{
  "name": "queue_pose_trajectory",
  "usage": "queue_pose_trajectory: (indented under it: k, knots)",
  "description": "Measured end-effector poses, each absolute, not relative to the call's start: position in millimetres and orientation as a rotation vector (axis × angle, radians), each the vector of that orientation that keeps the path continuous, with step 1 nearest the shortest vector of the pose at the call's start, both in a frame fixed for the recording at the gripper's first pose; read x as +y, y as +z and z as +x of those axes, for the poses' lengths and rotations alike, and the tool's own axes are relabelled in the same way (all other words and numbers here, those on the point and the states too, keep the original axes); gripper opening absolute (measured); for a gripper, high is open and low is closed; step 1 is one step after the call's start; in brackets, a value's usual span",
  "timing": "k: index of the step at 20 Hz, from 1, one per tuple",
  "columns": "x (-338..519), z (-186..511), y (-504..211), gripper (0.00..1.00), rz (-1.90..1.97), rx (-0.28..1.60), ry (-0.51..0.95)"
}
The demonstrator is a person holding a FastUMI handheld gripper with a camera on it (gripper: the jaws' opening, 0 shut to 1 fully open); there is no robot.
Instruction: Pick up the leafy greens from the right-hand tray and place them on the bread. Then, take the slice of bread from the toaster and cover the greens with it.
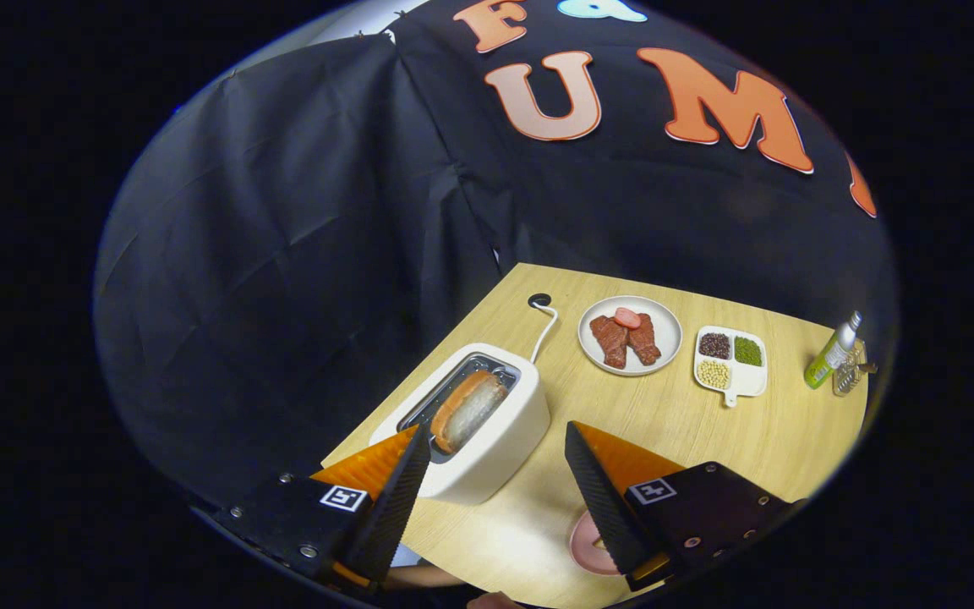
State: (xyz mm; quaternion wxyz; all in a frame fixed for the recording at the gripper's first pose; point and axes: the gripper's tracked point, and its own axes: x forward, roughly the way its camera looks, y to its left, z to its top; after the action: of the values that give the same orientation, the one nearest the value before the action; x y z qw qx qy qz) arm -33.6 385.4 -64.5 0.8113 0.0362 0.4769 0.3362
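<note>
bread slice point(468, 412) we see standing on edge in the slot of the rounded white toaster point(495, 440), browned crust, pale face, long axis along the slot | hand-held gripper point(497, 448) fingers spread apart around the toaster's near end, gripping nothing | wood-grain counter point(673, 423) | round plate point(631, 335) of meat beyond

one toaster point(487, 423), two plates point(666, 326), one bottle point(829, 355)

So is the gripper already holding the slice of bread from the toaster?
No. The gripper is open, its fingers apart with nothing between them, and the bread slice sits in the toaster slot.
</note>
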Motion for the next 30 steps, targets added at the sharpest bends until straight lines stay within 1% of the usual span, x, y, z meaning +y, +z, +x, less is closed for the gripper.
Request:
queue_pose_trajectory:
  k: [4, 8, 12, 16, 17, 18, 19, 20, 21, 22, 23, 24, 25, 26, 27, 30]
  knots:
    - [420, -39, -78, 0.96, 0.056, 1.091, 0.753]
    - [443, -38, -96, 0.96, 0.015, 1.154, 0.755]
    - [458, -30, -120, 0.90, 0.000, 1.212, 0.724]
    - [462, -22, -142, 0.81, -0.010, 1.266, 0.671]
    - [461, -18, -148, 0.74, -0.014, 1.271, 0.653]
    - [459, -14, -155, 0.70, -0.017, 1.279, 0.631]
    - [459, -13, -159, 0.60, -0.009, 1.290, 0.613]
    - [458, -11, -164, 0.56, 0.000, 1.309, 0.602]
    - [459, -12, -167, 0.49, 0.010, 1.325, 0.590]
    - [459, -11, -169, 0.47, 0.015, 1.334, 0.586]
    - [459, -10, -171, 0.41, 0.011, 1.333, 0.588]
    - [459, -9, -171, 0.38, 0.006, 1.333, 0.593]
    - [458, -10, -171, 0.33, 0.005, 1.334, 0.605]
    - [455, -11, -170, 0.30, 0.005, 1.331, 0.603]
    - [454, -11, -167, 0.24, 0.035, 1.330, 0.608]
    - [449, -9, -155, 0.18, 0.124, 1.303, 0.621]
